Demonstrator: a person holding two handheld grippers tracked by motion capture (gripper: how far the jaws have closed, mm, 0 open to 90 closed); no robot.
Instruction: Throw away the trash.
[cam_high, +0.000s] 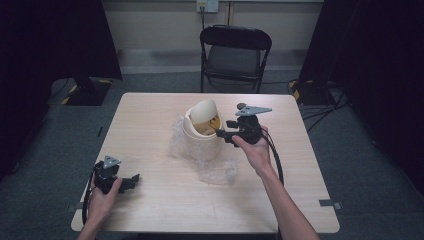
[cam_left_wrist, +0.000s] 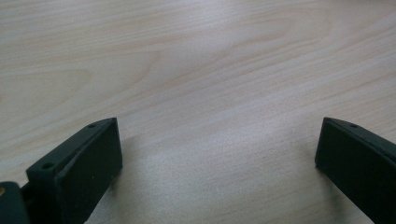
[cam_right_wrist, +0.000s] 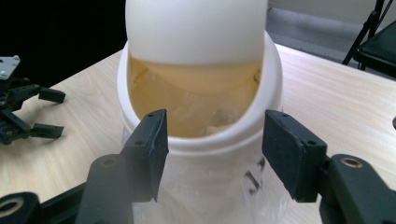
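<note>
The small cream swing-lid bin (cam_high: 202, 131) stands upright near the centre of the desk (cam_high: 150, 110), on a crumpled sheet of clear plastic film (cam_high: 215, 170) that spreads toward 5 o'clock from its base. Its domed lid (cam_high: 205, 111) is tipped back, leaving the mouth open on the side that faces 3 o'clock.

The right hand-held gripper (cam_high: 222, 134) is held level, just beside the bin at its 3 o'clock side, pointing toward 9 o'clock. In the right gripper view, the bin's rim (cam_right_wrist: 210, 142) lies dead ahead between the two black jaws. The jaws stand apart, one to each side of the opening, and neither pad presses on the rim. Nothing is held between them.

The bin's long axis is vertical; the right hand-held gripper approaches across it, at rim height. The governing relation is therefore straight ahead and close.

The left hand-held gripper (cam_high: 131, 181) rests on the desk at about 7 o'clock from the bin, well apart from it. Its jaws are wide apart over bare wood. The right hand is clearly the nearer one.
</note>
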